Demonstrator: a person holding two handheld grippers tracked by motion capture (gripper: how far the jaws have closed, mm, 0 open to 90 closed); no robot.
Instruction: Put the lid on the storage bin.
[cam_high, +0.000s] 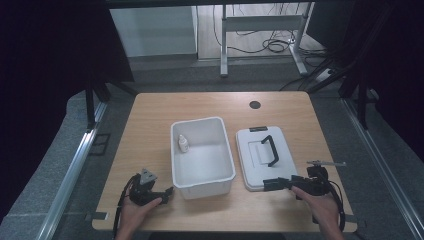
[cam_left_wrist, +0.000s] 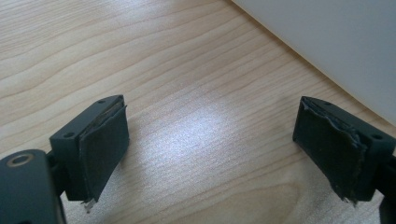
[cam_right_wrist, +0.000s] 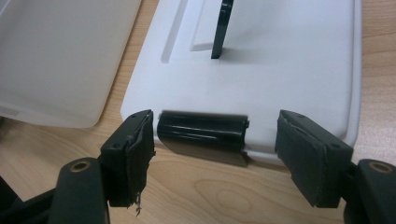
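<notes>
White bin (cam_high: 202, 155) stands between lid (cam_high: 262, 157) and left hand-held gripper (cam_high: 169, 192).

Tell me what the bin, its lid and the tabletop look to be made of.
Bin: white plastic, probably; slightly translucent, smooth walls. Lid: matte white plastic by its moulded recess, with a glossy black latch. Tabletop: light wood or wood-look laminate; printed-looking grain, soft sheen.

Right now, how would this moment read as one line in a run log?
left gripper: open over table | right gripper: open, straddling lid latch | bin: holds small bottle
</notes>
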